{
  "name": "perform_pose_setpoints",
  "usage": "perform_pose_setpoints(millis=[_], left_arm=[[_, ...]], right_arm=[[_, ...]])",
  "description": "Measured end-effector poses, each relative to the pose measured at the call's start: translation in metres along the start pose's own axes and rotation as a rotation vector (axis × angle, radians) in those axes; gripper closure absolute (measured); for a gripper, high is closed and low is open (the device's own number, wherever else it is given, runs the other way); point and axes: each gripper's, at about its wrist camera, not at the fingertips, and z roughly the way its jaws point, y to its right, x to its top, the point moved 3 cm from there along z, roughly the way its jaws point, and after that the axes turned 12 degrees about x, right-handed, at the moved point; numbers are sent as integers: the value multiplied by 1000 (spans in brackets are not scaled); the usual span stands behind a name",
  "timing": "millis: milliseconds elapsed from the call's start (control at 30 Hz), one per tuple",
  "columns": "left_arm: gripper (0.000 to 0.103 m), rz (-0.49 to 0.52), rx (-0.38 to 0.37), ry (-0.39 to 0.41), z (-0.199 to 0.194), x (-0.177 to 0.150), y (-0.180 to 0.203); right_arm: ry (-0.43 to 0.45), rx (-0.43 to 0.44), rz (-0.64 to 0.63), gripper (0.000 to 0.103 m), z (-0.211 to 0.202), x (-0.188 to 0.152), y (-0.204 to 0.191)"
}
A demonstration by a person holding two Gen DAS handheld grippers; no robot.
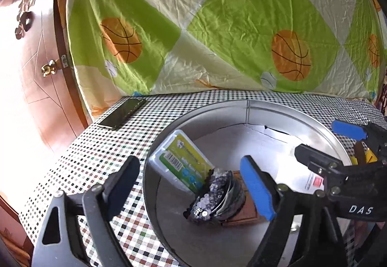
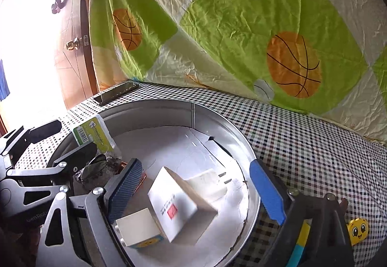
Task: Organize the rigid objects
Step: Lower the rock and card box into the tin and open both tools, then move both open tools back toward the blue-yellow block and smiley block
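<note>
Standing wide apart, the fingers of the left claw [image 1: 193,189] are holding nothing; one finger is hanging over the checked worktop [image 1: 101,146] outside the round metal tray [image 1: 278,107], the other, with a blue pad, is hanging over the inside of it. Between them, lower in the tray, a dark sequined pouch [image 1: 215,196] is lying on a brown wooden block [image 1: 244,213], and the pads are not touching it. A clear plastic case with a green label [image 1: 183,160] is leaning against the tray wall just beside the pouch.

The right claw [image 2: 196,194] is also standing wide apart and is gripping nothing. Below its opening a white box with red print [image 2: 176,209] is lying tilted on the tray floor, touching a white charger plug [image 2: 208,184] behind it and a small white cube [image 2: 137,225] in front. I cannot tell if the left pad is touching the box.

Farther out, a black phone [image 1: 123,112] is lying on the worktop near the far left corner, and a yellow smiling piece [image 2: 358,230] is resting on the cloth outside the tray, at the right. A basketball-pattern sheet [image 1: 217,25] is hanging behind everything.
</note>
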Motion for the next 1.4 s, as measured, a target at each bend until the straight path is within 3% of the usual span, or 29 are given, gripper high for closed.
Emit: perform_pose_setpoints(millis=[167, 567, 833, 1067, 1300, 1400], left_arm=[[0, -23, -8, 55, -22, -1, 5], [0, 15, -84, 101, -61, -1, 50], [0, 123, -214, 153, -102, -13, 126], [1, 259, -284, 90, -101, -27, 204], [22, 350, -282, -2, -80, -33, 243], [23, 376, -274, -38, -70, -33, 251]], right_arm=[[43, -2, 27, 8, -27, -4, 10], [135, -11, 121, 8, -91, -10, 49], [116, -256, 180, 8, -141, -54, 117], [121, -334, 265, 8, -158, -75, 166], [118, -326, 292, 8, -161, -85, 177], [128, -322, 301, 8, -164, -84, 181]])
